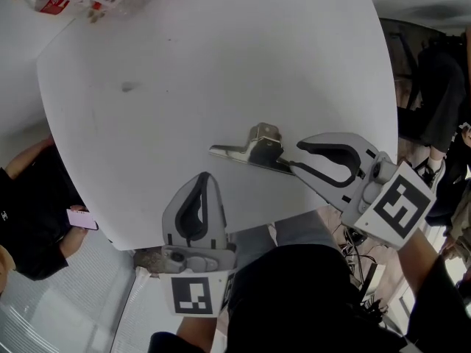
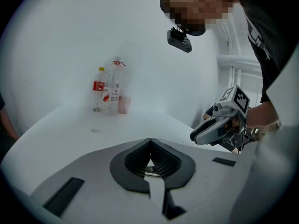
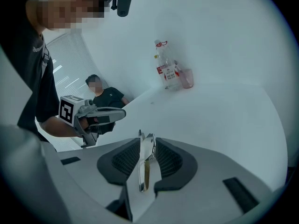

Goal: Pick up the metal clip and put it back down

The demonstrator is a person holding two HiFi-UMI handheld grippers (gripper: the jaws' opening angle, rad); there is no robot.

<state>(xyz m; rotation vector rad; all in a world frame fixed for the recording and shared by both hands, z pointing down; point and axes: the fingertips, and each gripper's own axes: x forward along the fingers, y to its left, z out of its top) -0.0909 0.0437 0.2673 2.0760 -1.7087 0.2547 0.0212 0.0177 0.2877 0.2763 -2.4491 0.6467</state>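
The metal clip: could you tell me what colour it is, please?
Shiny silver; the metal clip shows best in the head view.

Left claw (image 2: 150, 142) closed, bottles (image 2: 106, 92) on table (image 2: 60, 129)

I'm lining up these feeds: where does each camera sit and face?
Head view: on the person's head, facing steeply down at the table; left gripper and right gripper show.
Left gripper view: on the left gripper, facing past its shut jaws toward the bottles; right gripper shows.
Right gripper view: on the right gripper, facing the metal clip between its open jaws; left gripper shows.
Shared: both gripper views catch the bottles.
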